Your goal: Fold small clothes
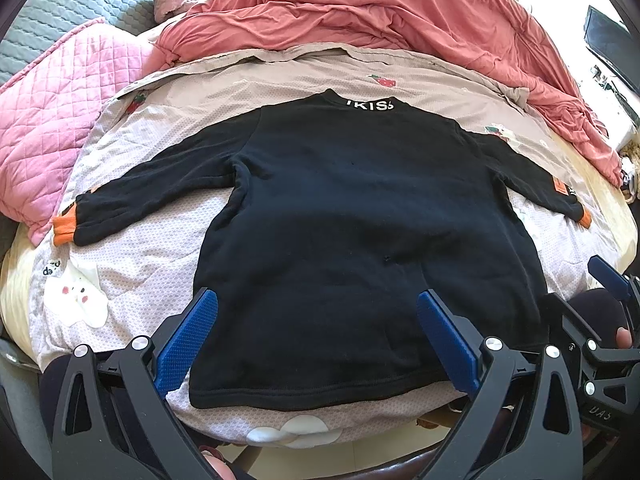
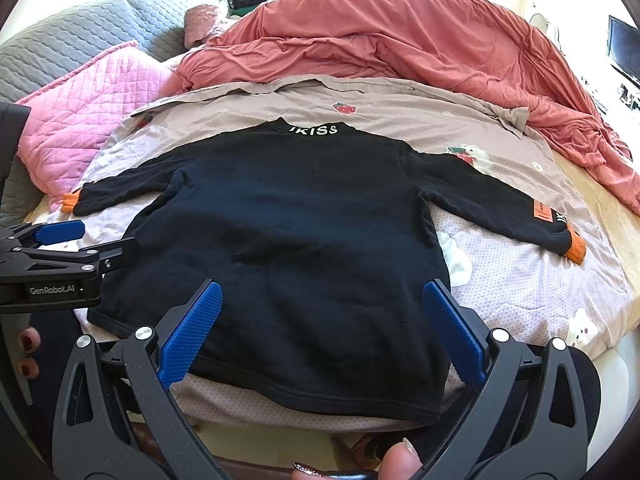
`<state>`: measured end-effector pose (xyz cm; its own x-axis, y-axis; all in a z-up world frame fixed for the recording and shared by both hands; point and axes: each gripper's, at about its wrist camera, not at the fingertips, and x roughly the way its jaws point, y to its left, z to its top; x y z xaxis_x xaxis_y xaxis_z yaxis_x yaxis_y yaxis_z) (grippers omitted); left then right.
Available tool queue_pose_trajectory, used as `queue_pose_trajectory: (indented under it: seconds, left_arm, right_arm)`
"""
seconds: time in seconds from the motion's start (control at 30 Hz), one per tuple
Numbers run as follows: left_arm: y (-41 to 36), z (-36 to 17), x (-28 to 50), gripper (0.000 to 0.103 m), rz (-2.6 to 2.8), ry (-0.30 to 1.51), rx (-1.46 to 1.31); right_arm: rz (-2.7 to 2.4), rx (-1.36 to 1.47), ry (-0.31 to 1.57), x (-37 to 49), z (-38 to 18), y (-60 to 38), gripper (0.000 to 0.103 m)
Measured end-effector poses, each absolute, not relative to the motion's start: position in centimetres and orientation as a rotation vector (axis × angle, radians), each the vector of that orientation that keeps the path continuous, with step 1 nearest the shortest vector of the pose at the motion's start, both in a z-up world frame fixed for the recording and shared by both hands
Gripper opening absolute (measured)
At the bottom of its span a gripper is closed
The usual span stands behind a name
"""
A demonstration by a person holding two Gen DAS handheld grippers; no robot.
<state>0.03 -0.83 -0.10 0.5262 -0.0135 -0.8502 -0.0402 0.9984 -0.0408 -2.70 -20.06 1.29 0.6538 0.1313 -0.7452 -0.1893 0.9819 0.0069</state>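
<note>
A small black sweatshirt (image 1: 360, 216) with orange cuffs and white lettering on the collar lies flat on the bed, back up, both sleeves spread out; it also shows in the right wrist view (image 2: 296, 232). My left gripper (image 1: 316, 300) is open and empty, its blue pads over the hem's left part. My right gripper (image 2: 322, 292) is open and empty over the hem's right part. The right gripper shows at the right edge of the left wrist view (image 1: 612, 280); the left gripper shows at the left edge of the right wrist view (image 2: 68, 236).
The sweatshirt lies on a pale printed sheet (image 1: 132, 264). A crumpled coral duvet (image 1: 360, 12) lies behind it, a pink quilted pillow (image 1: 52, 120) at the left, a grey quilt (image 2: 72, 36) at the far left. A dark screen (image 2: 624, 48) stands at the far right.
</note>
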Motion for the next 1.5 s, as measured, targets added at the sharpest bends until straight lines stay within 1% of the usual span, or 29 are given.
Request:
queue_pose_trajectory:
  seconds: [0.37,0.67,0.97,1.5]
  left_arm:
    - [-1.1,0.2,1.4,0.099,0.015,1.001,-0.042]
    - [-1.2,-0.1,3.1,0.099,0.023,1.002,-0.03]
    - [-1.6,-0.1,6.0,0.099,0.035,0.994,-0.021]
    - [-2.8,-0.2,13.3,0.099,0.067,0.992,-0.032]
  right_arm:
    - [0.184,-0.066,0.847,-2.5,1.1,-20.2,0.095]
    - [0.173,-0.054,0.847,-0.1,1.5,-21.1,0.095]
    - [0.142,-0.034,0.848,4.4,2.3,-22.6,0.095]
    - [0.036,0.001,0.785,14.1,3.0,-23.1,0.095]
